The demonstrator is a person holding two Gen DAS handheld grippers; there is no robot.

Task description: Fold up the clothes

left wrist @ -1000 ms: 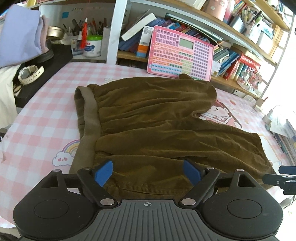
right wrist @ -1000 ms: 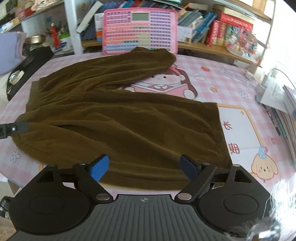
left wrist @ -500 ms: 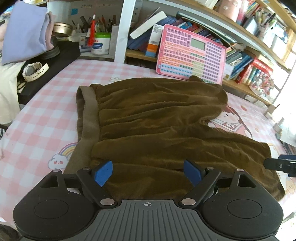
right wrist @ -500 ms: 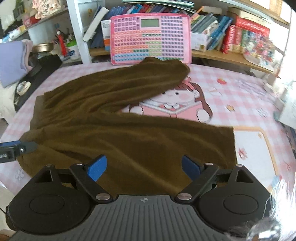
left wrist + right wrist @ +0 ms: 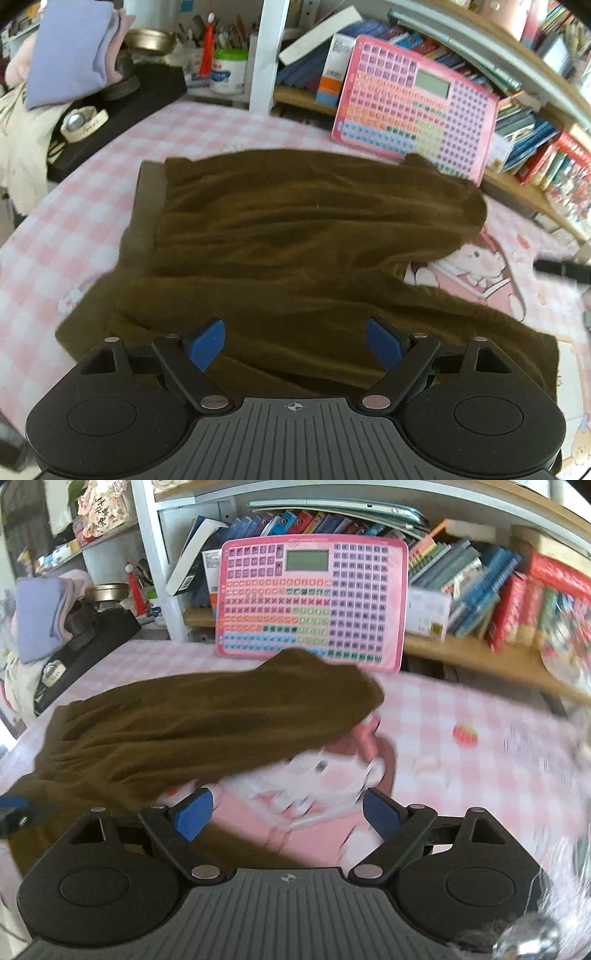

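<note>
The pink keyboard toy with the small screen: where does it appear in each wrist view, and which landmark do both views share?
Left wrist: the pink keyboard toy is upper right of centre, leaning against the bookshelf.
Right wrist: it is upper centre, upright and facing the camera.
Shared landmark: the far leg end of the brown trousers lies just before the toy's lower edge.

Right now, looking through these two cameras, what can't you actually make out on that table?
- Near edge of the brown trousers: left wrist view, hidden behind the open left gripper.
- Cartoon print on the tablecloth: right wrist view, smeared by motion blur.
- Lower trouser leg: right wrist view, mostly covered by the open right gripper.
- Labels on the pink keyboard toy: too small to read in both views.
</note>
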